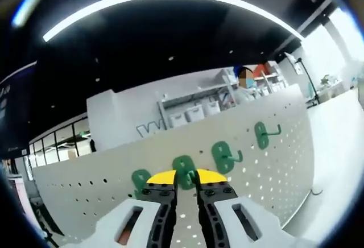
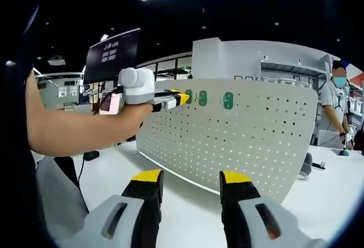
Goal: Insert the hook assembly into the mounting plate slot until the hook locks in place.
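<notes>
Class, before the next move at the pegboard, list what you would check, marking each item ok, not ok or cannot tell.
1. Left tool closed on the held hook: ok.
2. Held hook up against the pegboard: ok.
3. Held hook locked in its slot: cannot tell.
4. Neighbouring hook in sight: ok.
5. Right tool open, empty, clear of the pegboard: ok.

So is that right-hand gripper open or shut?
Open. The right gripper has its yellow-tipped jaws wide apart with nothing between them, short of the white pegboard.
</notes>
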`<state>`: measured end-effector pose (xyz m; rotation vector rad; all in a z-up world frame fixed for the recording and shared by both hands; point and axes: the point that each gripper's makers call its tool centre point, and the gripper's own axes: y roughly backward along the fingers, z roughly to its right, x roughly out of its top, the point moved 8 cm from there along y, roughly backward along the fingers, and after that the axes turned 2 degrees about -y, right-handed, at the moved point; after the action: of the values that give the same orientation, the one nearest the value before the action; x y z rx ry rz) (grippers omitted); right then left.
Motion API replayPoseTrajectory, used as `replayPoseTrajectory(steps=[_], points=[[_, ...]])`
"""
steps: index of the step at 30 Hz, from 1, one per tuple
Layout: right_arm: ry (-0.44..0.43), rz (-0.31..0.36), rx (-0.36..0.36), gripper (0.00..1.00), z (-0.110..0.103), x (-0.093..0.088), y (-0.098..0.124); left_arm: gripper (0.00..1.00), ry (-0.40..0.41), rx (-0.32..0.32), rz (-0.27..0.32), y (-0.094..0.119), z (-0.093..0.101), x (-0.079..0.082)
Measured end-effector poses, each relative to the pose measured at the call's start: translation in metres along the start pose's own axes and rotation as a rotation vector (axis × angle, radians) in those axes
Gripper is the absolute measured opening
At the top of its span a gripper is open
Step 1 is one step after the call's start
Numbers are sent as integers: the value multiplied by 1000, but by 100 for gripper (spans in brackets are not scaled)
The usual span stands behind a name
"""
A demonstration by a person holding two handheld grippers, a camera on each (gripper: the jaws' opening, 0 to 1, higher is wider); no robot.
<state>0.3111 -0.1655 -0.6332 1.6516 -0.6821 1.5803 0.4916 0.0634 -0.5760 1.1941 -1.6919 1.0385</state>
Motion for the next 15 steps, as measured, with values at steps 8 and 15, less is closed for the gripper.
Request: replayPoseTrajectory(steps=[8, 15], points=[[19, 15, 3, 38, -5, 9, 2, 17, -4, -10, 20, 17, -4, 8], [37, 21, 8, 38, -10, 14, 4, 21, 2, -34, 26, 32, -7, 14]])
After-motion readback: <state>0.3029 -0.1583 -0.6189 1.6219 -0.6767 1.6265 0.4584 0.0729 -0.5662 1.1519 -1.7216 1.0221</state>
